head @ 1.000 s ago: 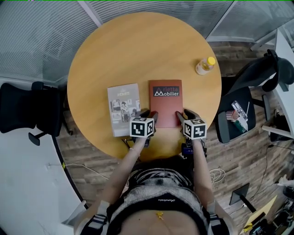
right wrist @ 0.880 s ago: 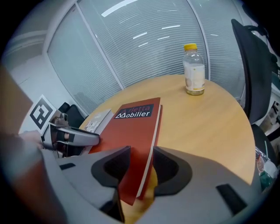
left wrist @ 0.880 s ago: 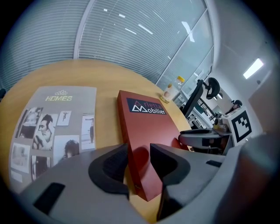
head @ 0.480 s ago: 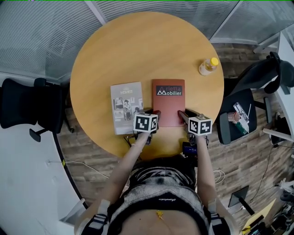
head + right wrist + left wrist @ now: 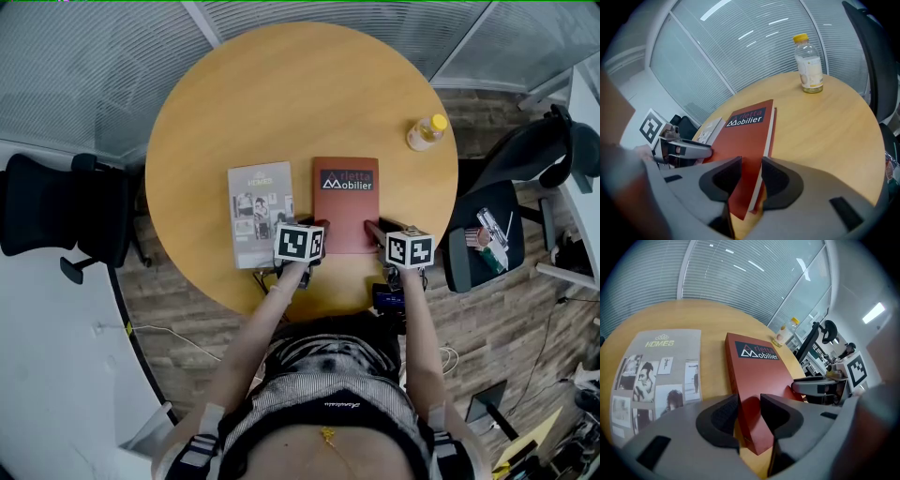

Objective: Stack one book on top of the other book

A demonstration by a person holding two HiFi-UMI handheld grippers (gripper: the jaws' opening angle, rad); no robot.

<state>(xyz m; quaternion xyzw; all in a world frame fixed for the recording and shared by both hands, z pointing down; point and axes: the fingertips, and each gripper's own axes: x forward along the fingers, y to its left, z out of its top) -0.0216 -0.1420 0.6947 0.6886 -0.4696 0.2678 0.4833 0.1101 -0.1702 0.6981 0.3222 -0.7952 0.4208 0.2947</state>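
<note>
A red book (image 5: 346,202) lies on the round wooden table (image 5: 281,94), with a grey HOMES magazine-style book (image 5: 260,211) flat beside it on its left. My left gripper (image 5: 316,232) holds the red book's (image 5: 757,376) near left corner, and the corner fills the gap between its jaws. My right gripper (image 5: 373,231) is at the near right corner. Its jaws have just been closing, with the red book's (image 5: 747,140) cover and page edge between them, touching both pads. The grey book (image 5: 656,376) lies untouched.
A small bottle with a yellow cap (image 5: 423,133) stands near the table's right edge, also seen as the bottle (image 5: 808,65). Black office chairs stand at the left (image 5: 56,206) and the right (image 5: 525,159) of the table. The table's near edge lies just below the grippers.
The right gripper's fingers have drawn closer together around the red book's near right corner. Both hands stay at the book's near edge, and both books lie where they were.
</note>
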